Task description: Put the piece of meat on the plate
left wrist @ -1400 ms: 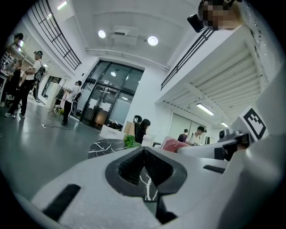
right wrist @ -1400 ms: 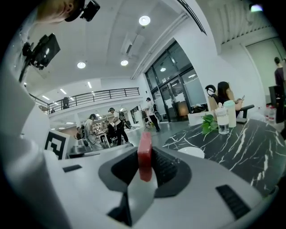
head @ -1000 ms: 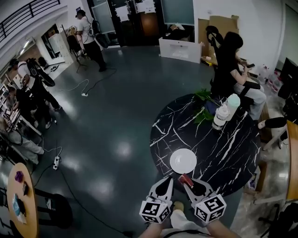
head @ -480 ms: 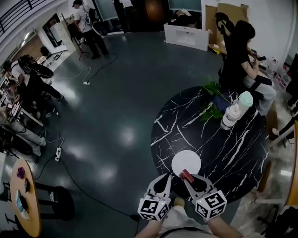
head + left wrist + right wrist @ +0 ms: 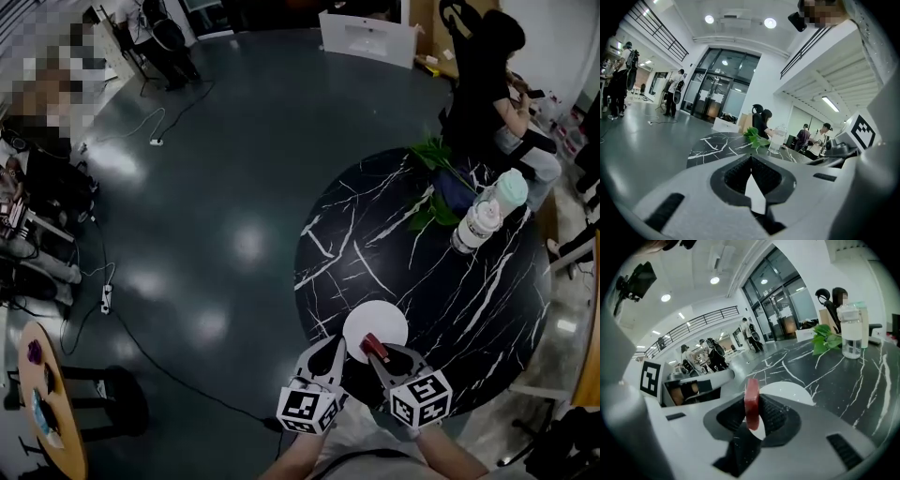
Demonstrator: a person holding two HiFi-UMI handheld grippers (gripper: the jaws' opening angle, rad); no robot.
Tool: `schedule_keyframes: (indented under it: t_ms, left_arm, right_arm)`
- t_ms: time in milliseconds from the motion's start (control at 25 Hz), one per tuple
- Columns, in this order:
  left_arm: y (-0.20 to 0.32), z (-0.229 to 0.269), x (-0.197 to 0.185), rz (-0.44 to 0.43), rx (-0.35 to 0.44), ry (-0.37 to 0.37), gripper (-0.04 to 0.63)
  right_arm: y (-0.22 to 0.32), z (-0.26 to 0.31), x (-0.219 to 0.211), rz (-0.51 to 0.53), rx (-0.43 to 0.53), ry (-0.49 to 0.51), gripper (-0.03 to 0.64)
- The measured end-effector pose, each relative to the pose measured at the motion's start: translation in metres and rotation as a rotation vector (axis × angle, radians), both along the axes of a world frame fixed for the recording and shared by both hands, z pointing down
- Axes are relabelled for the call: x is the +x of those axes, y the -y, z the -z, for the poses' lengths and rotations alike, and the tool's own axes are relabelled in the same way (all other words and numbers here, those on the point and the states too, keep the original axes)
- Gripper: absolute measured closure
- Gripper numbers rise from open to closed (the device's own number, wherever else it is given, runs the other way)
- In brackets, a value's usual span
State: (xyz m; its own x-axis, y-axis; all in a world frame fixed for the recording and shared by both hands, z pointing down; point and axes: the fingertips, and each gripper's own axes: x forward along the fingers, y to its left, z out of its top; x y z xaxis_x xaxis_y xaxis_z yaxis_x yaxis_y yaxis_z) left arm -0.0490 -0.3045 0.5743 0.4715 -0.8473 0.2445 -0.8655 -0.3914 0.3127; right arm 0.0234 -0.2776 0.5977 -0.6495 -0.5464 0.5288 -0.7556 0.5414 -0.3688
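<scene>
A white plate [image 5: 375, 323] lies near the front edge of the round black marble table [image 5: 441, 281]. The piece of meat [image 5: 374, 345], a red slab, stands upright between the pads of my right gripper [image 5: 378, 351], which is shut on it at the plate's near rim. In the right gripper view the meat [image 5: 751, 403] sits clamped in the right gripper [image 5: 753, 397], with the plate [image 5: 787, 391] just beyond. My left gripper [image 5: 330, 352] hovers beside it at the table's edge. The left gripper [image 5: 751, 158] has its tips together and nothing in them.
A clear bottle [image 5: 480, 225] and a pale green-capped one [image 5: 509, 192] stand at the table's far side beside a leafy plant [image 5: 433, 183]. A person sits on a chair [image 5: 487, 89] behind them. Cables run across the dark floor [image 5: 187, 234] on the left.
Both grippers have come down and forward toward the plate. The meat, earlier just short of the plate, now overlaps its near rim.
</scene>
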Motion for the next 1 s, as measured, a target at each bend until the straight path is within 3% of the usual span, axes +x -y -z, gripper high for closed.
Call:
schedule_keyframes:
  t_ms: [320, 480, 760, 1000]
  left_arm:
    - [0.025, -0.024, -0.011, 0.014, -0.058, -0.006, 0.584]
    - [0.039, -0.026, -0.011, 0.011, -0.063, -0.009, 0.584]
    - [0.049, -0.023, -0.005, -0.009, -0.064, -0.015, 0.584]
    - [0.046, -0.02, -0.001, -0.019, -0.059, -0.017, 0.584]
  right_arm:
    - [0.023, -0.036, -0.008, 0.087, -0.229, -0.041, 0.529]
    - [0.033, -0.041, 0.002, 0.146, -0.19, -0.15, 0.528]
    - [0.044, -0.042, 0.007, 0.212, -0.148, -0.228, 0.51]
    - [0.044, -0.048, 0.021, 0.218, -0.153, -0.3, 0.434]
